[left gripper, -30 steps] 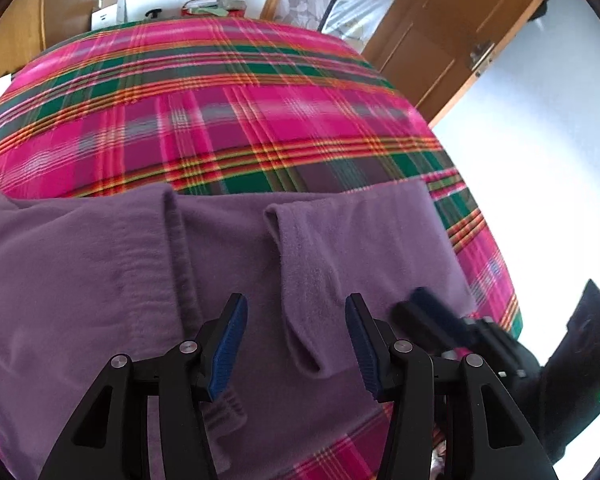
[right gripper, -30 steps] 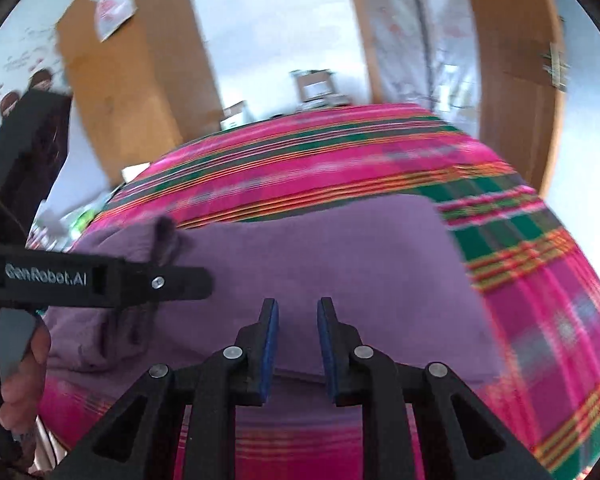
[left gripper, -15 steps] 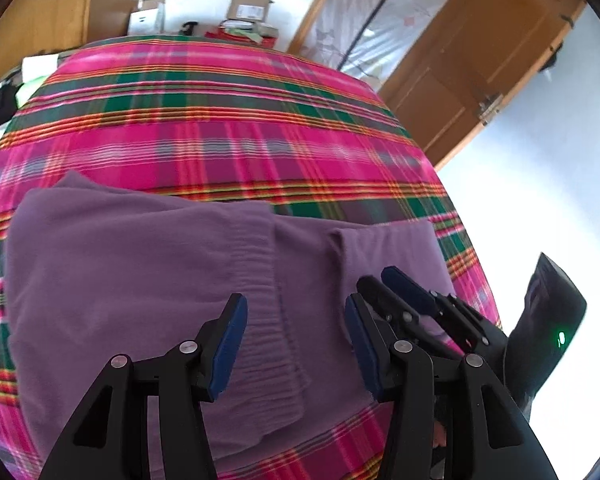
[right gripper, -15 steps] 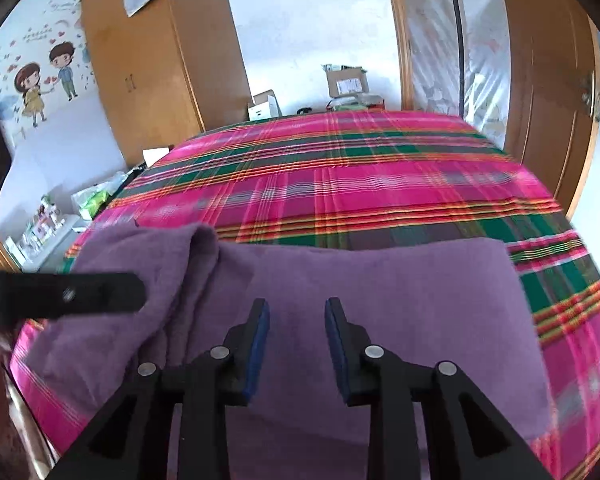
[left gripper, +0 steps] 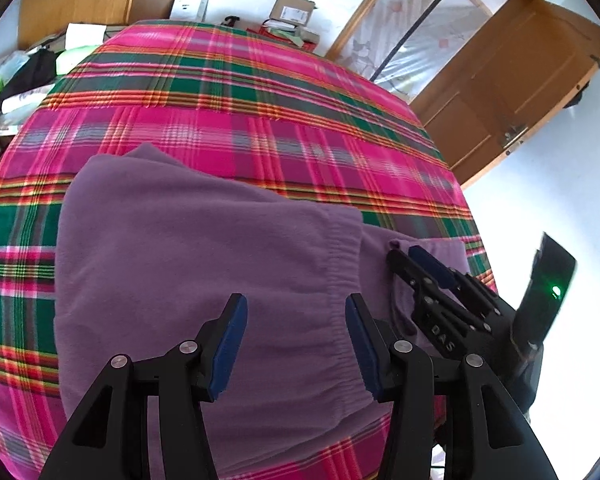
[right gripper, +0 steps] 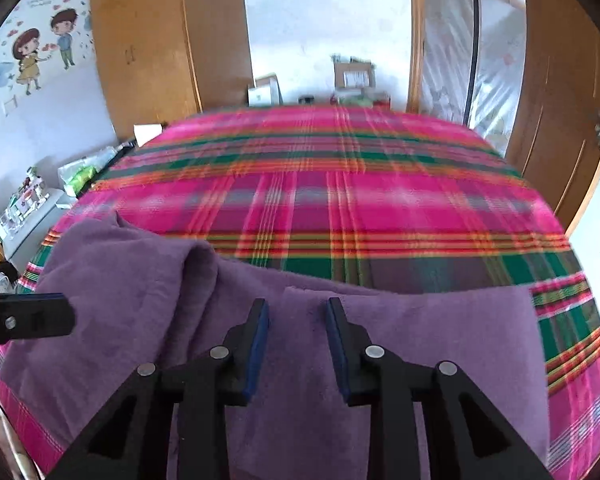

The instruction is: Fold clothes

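Note:
A purple fleece garment (left gripper: 188, 264) lies folded near the front edge of the plaid bed; it also shows in the right wrist view (right gripper: 420, 344). Its ribbed hem (left gripper: 342, 280) runs down the middle of the left wrist view. My left gripper (left gripper: 296, 344) is open and empty just above the garment, beside the hem. My right gripper (right gripper: 296, 340) is open and empty over the garment's near part; it also shows in the left wrist view (left gripper: 420, 264), to the right of the left gripper. The left gripper's finger shows at the left edge of the right wrist view (right gripper: 24, 320).
The bed (left gripper: 260, 120) has a pink, green and orange plaid cover. Cardboard boxes (left gripper: 292, 12) stand beyond its far edge. Wooden wardrobes (right gripper: 148, 48) and a wooden door (left gripper: 512, 92) flank it. Clutter (left gripper: 28, 76) lies at the left side.
The right gripper has opened from nearly shut. Both grippers have pulled back and up, so more of the bed and garment shows. The garment now lies folded over, hem in the middle.

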The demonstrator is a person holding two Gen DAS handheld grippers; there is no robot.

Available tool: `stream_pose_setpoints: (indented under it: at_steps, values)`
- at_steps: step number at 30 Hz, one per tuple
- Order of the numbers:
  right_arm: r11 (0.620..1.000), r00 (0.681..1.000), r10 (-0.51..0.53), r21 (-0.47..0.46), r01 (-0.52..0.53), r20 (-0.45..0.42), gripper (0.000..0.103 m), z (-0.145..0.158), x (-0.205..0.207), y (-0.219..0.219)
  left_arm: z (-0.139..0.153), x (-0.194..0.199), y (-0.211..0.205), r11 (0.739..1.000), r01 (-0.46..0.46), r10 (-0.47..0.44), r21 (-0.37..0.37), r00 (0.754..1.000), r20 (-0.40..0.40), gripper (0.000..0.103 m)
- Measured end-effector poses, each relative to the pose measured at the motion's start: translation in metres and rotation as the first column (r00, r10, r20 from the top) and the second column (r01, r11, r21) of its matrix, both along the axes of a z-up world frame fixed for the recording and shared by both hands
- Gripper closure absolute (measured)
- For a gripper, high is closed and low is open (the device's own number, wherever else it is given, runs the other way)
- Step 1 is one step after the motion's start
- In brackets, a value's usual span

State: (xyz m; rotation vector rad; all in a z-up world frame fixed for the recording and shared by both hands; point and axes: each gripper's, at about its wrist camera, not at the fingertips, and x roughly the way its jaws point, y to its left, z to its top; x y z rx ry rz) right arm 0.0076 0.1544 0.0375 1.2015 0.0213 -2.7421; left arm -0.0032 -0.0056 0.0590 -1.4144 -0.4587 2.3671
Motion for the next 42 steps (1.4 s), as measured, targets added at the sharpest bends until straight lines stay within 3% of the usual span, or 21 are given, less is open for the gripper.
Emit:
stream_pose_setpoints:
  at_steps: [5,11,18,22,27,30,36,42]
  values:
    - [0.999,1.000,-0.007,0.036,0.006,0.020,0.073,-0.004,-0.002,-0.004,-0.003,-0.001,-0.017,1.000,-0.028,0.028,0.000,1.000,0.007,0.050]
    - [0.999,0.999,-0.048,-0.007,0.048,-0.024,0.073,0.011,0.017,0.000,-0.006,0.002,-0.046,0.997,-0.071,0.071,0.010,0.997,0.016,0.050]
    - [0.997,0.997,-0.072,0.037,0.071,0.012,0.073,-0.004,0.024,-0.006,-0.015,0.004,-0.073,0.992,-0.118,0.116,0.044,0.992,0.048,0.050]
    - [0.998,0.997,-0.068,-0.008,0.068,-0.035,0.073,0.016,0.039,-0.011,-0.013,0.007,-0.087,0.990,-0.130,0.128,0.049,0.991,0.047,0.050]
    - [0.994,0.988,0.090,-0.054,-0.097,-0.127,0.073,0.040,0.064,-0.049,-0.015,0.014,-0.112,0.984,-0.177,0.175,0.039,0.983,0.049,0.050]
    - [0.971,0.966,0.223,-0.059,-0.232,-0.129,0.073,0.039,0.073,-0.086,-0.019,0.021,-0.123,0.982,-0.189,0.188,0.020,0.981,0.056,0.050]
    - [0.894,0.893,0.446,-0.015,-0.448,-0.059,0.073,0.011,0.086,-0.154,-0.029,0.035,-0.141,0.974,-0.226,0.225,0.004,0.971,0.084,0.050]
    - [0.852,0.851,0.524,0.005,-0.524,0.012,0.073,-0.011,0.105,-0.175,-0.036,0.040,-0.154,0.969,-0.248,0.246,0.011,0.964,0.100,0.050]
